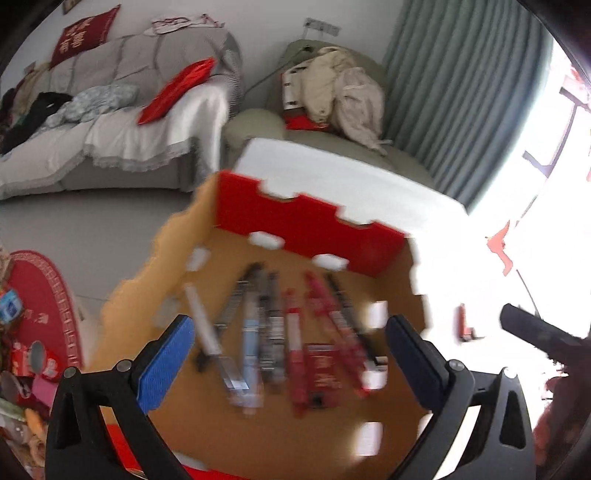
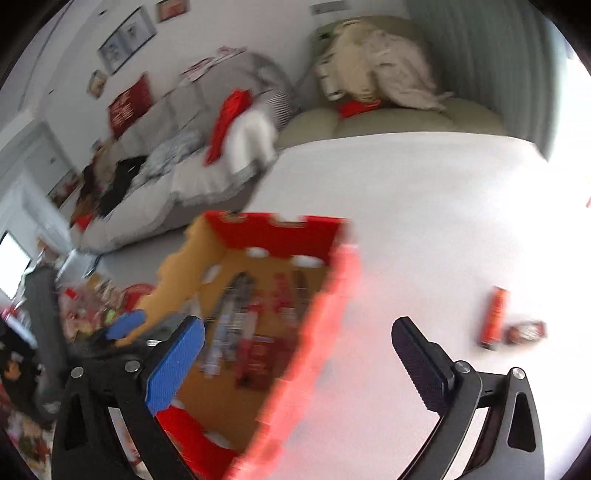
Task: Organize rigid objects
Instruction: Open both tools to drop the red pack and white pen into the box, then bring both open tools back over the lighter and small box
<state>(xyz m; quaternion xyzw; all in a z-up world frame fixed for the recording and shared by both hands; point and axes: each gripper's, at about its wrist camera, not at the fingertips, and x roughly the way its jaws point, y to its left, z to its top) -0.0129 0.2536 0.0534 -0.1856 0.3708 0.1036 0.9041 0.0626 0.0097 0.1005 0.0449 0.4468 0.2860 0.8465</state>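
both claws gape empty: left gripper (image 1: 290, 354) over pens (image 1: 280, 332) lined up in the foam box (image 1: 310, 221); right gripper (image 2: 297, 354) faces the orange lighter (image 2: 493, 317) at two o'clock, likely next.

Red cushion (image 1: 84, 35) on the sofa back: white Chinese characters, the lower 2 read 有喜, the upper row is unclear. Print on the pens (image 1: 280, 332) and the red pack (image 1: 323, 369) in the box is too blurred to read.
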